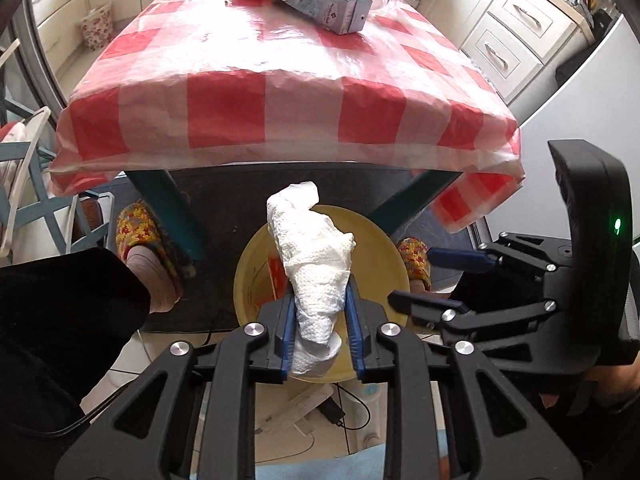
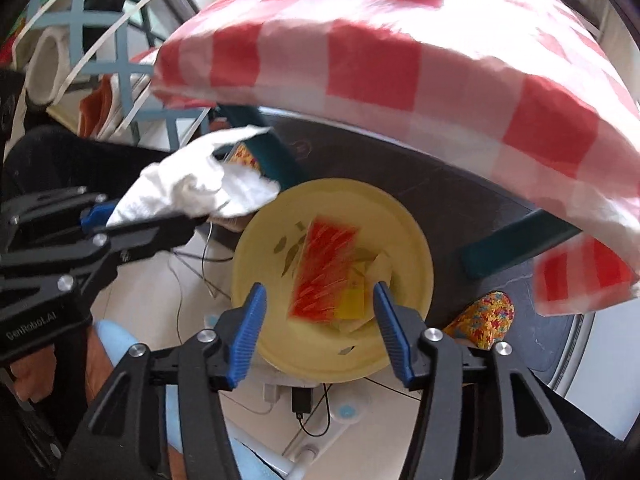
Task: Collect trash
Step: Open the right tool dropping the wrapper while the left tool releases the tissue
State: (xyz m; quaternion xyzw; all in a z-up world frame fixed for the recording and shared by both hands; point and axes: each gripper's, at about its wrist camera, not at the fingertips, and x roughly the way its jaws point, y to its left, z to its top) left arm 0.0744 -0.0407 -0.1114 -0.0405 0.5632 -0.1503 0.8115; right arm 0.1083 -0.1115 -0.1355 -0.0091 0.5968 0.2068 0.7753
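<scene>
Left gripper pinching a crumpled paper towel between blue pads, directly above a yellow bowl. Right gripper spread wide, holding nothing, just over the same bowl, with a red wrapper inside below the fingers. Ahead, on the checkered table, a carton lying far beyond.

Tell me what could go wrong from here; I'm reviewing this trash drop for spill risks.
1. The left claw grips the crumpled paper towel only near its lower end; in the right wrist view much of it hangs outside the yellow bin's rim, so it may land on the floor.
2. The open right claw hovers just over the bin and could knock it.
</scene>
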